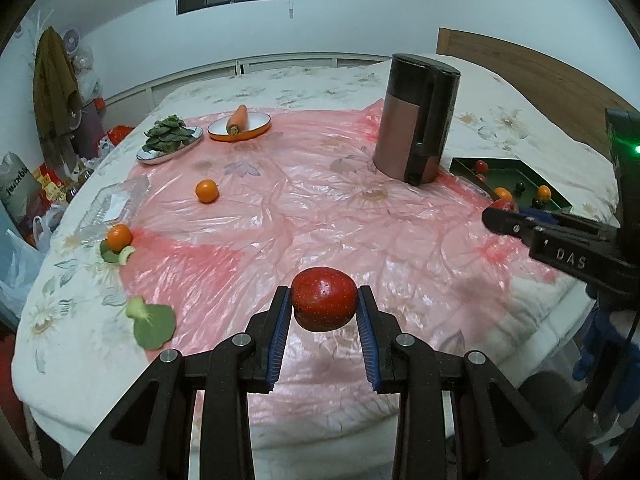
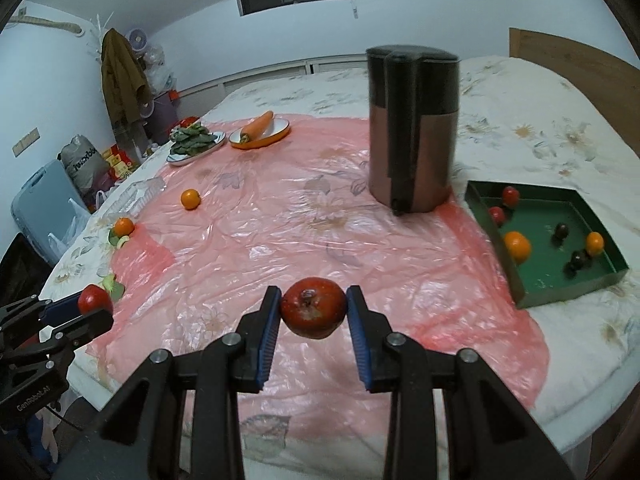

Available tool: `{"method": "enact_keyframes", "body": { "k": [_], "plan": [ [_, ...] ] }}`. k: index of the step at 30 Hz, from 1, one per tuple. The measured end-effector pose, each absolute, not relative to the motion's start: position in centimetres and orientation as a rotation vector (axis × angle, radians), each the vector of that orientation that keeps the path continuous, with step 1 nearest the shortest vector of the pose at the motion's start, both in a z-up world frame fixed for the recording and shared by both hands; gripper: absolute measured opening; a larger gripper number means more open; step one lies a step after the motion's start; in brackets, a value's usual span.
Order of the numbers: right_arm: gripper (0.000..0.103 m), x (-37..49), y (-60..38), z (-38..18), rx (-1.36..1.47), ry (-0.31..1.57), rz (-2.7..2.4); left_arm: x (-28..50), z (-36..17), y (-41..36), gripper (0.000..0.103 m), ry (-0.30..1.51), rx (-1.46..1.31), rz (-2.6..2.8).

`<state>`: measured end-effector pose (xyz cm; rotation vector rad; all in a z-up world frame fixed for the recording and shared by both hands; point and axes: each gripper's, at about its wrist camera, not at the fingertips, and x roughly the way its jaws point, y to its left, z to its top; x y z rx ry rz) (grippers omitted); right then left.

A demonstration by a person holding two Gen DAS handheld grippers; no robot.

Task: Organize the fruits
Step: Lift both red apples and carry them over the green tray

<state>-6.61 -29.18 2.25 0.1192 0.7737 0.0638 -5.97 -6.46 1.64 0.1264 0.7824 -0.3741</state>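
Over the pink sheet, near edge: I carry one red fruit in each tool, both clear of the bed surface.
Left gripper (image 1: 324, 300): pinching a red apple (image 1: 324, 299) between its blue pads, held by the sides, speckled skin up.
Right gripper (image 2: 313, 307): pinching a second red apple (image 2: 313, 307), stem hollow facing my camera, pads pressed on both flanks.
Destination, my judgement: the green tray (image 2: 536, 284) at the far right, which already holds small red fruits, two oranges (image 2: 517, 246) and dark round fruits.
Step in hand: carrying both apples toward that tray. I should keep the pinch firm, clear the tray wall, and lower before releasing, since round fruit will roll.
Order: right tool first, being nearer the tray; left tool waits so the two do not crowd.
Tray room: open floor shows at the near right corner; I would set down there, away from the fruit already inside.
Obstacle: the tall copper-and-black jug (image 2: 414, 132) stands just left of the tray's far corner; I pass on its near side.
Edges: the bed edge runs close below both tools; a dropped apple may roll off.
Remaining: two loose oranges (image 1: 207, 191) lie at the far left.
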Motion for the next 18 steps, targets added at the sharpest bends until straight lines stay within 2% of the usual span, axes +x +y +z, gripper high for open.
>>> {"method": "enact_keyframes", "body": {
  "k": [18],
  "plan": [
    [0.045,-10.6,-36.6,3.5,0.235,0.68,-0.032,-8.4,3.2,-10.1,0.028,0.782,0.201,-0.416]
  ]
}}
